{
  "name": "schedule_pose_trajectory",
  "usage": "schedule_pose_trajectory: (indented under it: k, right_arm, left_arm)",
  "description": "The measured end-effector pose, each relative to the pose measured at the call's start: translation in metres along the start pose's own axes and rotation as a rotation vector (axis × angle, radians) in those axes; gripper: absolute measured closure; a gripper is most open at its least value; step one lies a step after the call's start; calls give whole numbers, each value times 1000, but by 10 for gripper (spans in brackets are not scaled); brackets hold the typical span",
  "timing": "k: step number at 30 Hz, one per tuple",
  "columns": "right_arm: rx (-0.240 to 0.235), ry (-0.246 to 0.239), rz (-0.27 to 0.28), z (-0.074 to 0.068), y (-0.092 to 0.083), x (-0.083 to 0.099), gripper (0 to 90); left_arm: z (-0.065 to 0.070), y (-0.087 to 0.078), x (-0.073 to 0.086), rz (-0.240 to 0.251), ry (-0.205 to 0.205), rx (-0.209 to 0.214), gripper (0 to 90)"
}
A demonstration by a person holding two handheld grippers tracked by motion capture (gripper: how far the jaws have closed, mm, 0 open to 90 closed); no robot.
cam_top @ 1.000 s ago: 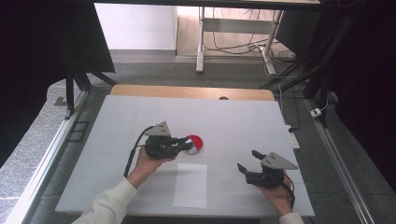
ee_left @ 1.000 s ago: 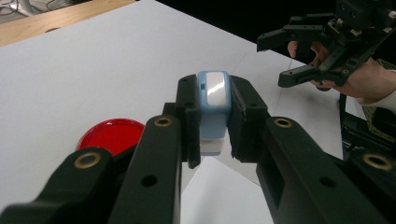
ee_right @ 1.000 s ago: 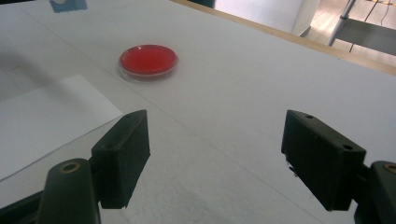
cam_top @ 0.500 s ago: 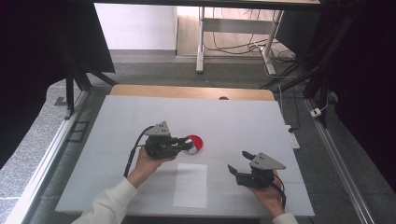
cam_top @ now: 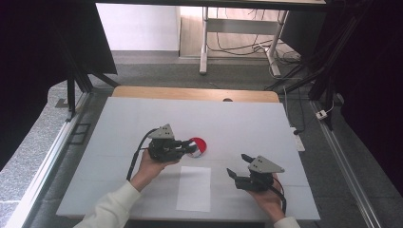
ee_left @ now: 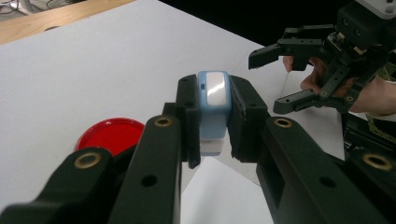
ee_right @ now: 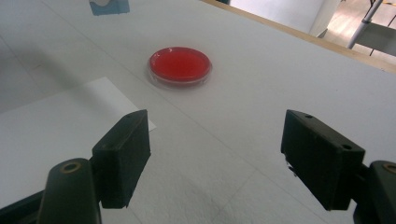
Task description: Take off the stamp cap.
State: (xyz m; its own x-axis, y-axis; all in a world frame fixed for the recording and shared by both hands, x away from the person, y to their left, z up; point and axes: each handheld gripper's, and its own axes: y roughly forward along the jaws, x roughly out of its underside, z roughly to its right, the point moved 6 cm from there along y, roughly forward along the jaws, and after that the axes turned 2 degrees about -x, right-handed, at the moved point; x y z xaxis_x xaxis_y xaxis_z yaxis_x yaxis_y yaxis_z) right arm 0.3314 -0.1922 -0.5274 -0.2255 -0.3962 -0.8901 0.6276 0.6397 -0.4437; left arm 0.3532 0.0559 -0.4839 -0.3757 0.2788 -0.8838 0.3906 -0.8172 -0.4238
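My left gripper (ee_left: 212, 140) is shut on a small light-blue and white device (ee_left: 212, 105), gripped by its sides and held just above the white table. A round red dish (ee_left: 109, 135) lies on the table right behind it; from above, the left gripper (cam_top: 190, 147) reaches over the dish's (cam_top: 200, 143) near left edge. My right gripper (cam_top: 236, 165) hovers to the right, its jaws wide open with nothing between them. Its own view looks past the gripper (ee_right: 215, 158) toward the red dish (ee_right: 180, 65), with the blue device (ee_right: 108, 5) at the top edge.
A white sheet of paper (cam_top: 194, 188) lies on the table (cam_top: 247, 118) near the front edge, between the two hands. A wooden strip (cam_top: 190, 93) runs along the table's far edge. Dark frames and cables stand around the table.
My right gripper has slid left toward the table's middle, closer to the paper. The left gripper and the blue device have stayed where they were.
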Motion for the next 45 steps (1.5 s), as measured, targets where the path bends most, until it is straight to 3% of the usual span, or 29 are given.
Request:
schedule_pose_trajectory:
  k: [13, 28, 45]
  right_arm:
    - [-18, -11, 15, -14, 13, -7, 238]
    - [-35, -96, 1, -42, 35, -10, 247]
    - [-35, -133, 1, -58, 49, -16, 262]
  left_arm:
    - [1, 3, 1, -6, 1, 3, 752]
    - [2, 6, 2, -15, 5, 4, 752]
    - [2, 7, 3, -19, 3, 8, 752]
